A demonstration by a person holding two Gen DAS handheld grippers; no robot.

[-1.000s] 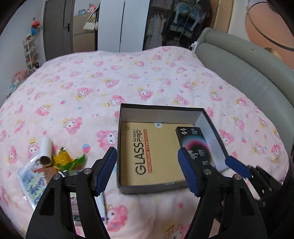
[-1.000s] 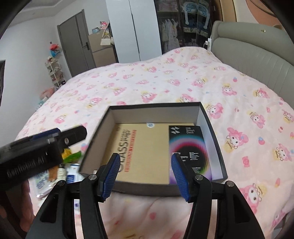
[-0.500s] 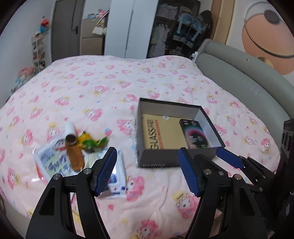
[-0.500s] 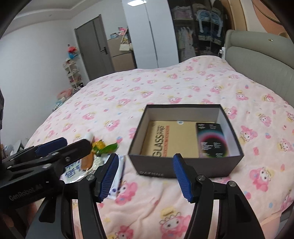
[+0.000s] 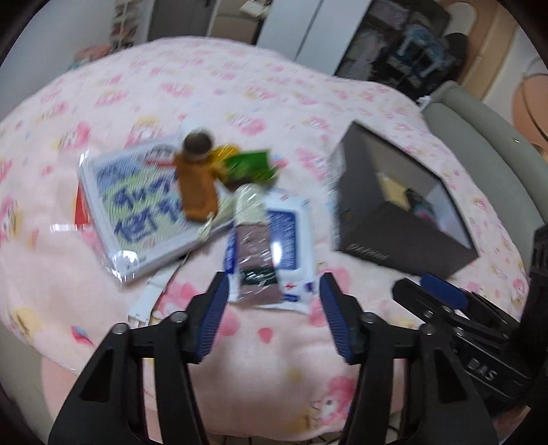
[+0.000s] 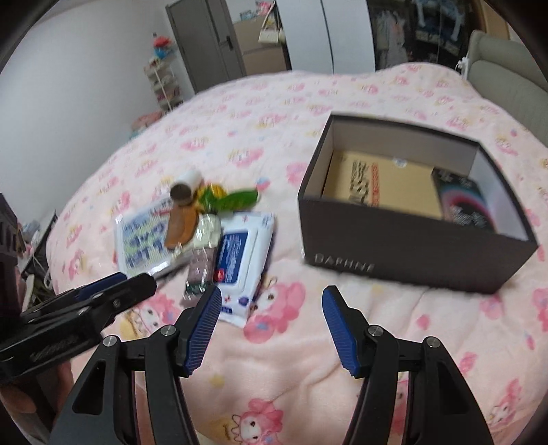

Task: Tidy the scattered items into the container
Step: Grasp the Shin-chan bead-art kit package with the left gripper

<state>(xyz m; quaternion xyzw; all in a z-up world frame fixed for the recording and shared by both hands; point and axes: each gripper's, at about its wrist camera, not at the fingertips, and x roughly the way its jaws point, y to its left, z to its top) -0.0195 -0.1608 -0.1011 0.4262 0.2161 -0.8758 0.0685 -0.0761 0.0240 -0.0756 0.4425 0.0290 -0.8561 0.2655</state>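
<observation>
A dark open box [image 6: 404, 239] sits on the pink bed; it also shows in the left wrist view [image 5: 394, 219]. It holds a tan flat pack [image 6: 380, 185] and a black pack [image 6: 465, 205]. Left of it lies a pile: a white-blue wipes pack [image 5: 291, 239] [image 6: 239, 260], a clear-wrapped brown item [image 5: 255, 236], a printed flat bag [image 5: 137, 205] [image 6: 144, 239], an orange-brown comb [image 5: 197, 185], a green wrapper [image 5: 250, 166] and a white tube [image 6: 186, 186]. My left gripper [image 5: 274, 315] is open and empty just before the wipes pack. My right gripper [image 6: 270, 321] is open and empty in front of the box.
The bed's grey padded headboard [image 5: 486, 143] curves along the right. A grey door [image 6: 202, 41] and white wardrobes [image 6: 342, 30] stand beyond the bed. The bed's near edge [image 5: 274, 434] lies under my grippers.
Both grippers pulled back from over the box and swung left. The left one now faces the pile close up. Both stay open and empty.
</observation>
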